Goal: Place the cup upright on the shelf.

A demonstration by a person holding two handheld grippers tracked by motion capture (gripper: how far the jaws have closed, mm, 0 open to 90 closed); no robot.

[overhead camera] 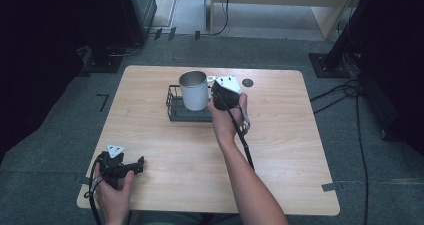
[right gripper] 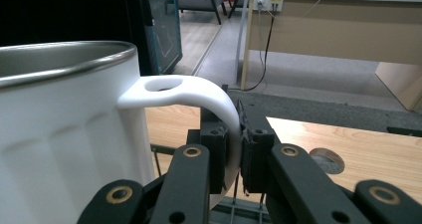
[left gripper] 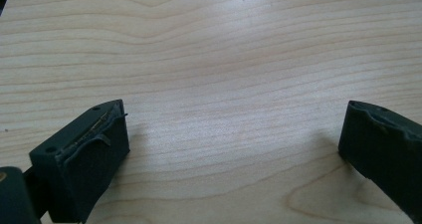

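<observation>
high view: the right gripper [overhead camera: 218,98] holds a white mug [overhead camera: 194,90] over a black wire basket [overhead camera: 172,105] on the counter [overhead camera: 280,135]. left gripper view: jaws wide apart, idle. right gripper view: jaws clamp the mug's handle [right gripper: 219,109]; release likely remains.

No writing, label, brand, number or sign can be read anywhere: the white mug [overhead camera: 194,91], the black wire rack [overhead camera: 174,106] and the wooden bench [overhead camera: 280,150] all show plain, unmarked surfaces.
</observation>
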